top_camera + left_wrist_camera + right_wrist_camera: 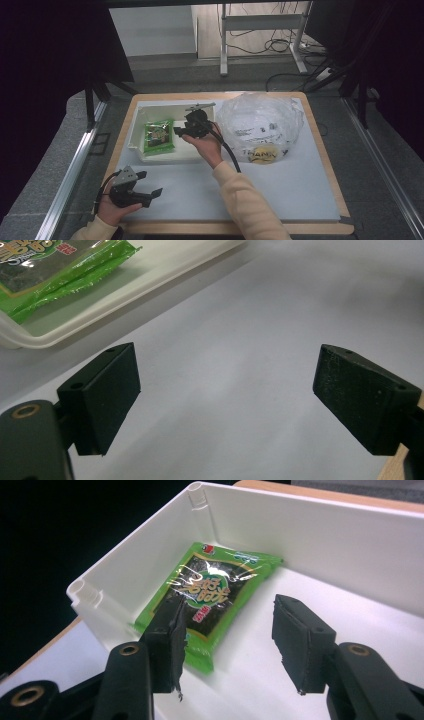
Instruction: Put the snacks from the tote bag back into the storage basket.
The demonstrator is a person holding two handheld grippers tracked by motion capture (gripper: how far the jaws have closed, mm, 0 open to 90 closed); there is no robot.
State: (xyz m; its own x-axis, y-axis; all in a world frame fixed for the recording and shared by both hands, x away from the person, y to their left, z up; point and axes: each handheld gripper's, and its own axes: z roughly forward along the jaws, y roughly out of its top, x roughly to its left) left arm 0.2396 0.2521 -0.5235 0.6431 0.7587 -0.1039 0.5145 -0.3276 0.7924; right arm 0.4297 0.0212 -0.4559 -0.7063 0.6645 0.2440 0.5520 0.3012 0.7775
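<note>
Seaweed snack packet (212,592), green and glossy, lies flat in the left part of the white tray (320,535), close to its side wall. Right gripper (227,640) hangs just above it, jaws parted and empty. Its left jaw hangs low over the packet's edge; a careless sideways pull could drag the wrapper or nudge the light tray. Left gripper (225,395) rests open over the bare white mat (240,315), holding nothing.
</note>
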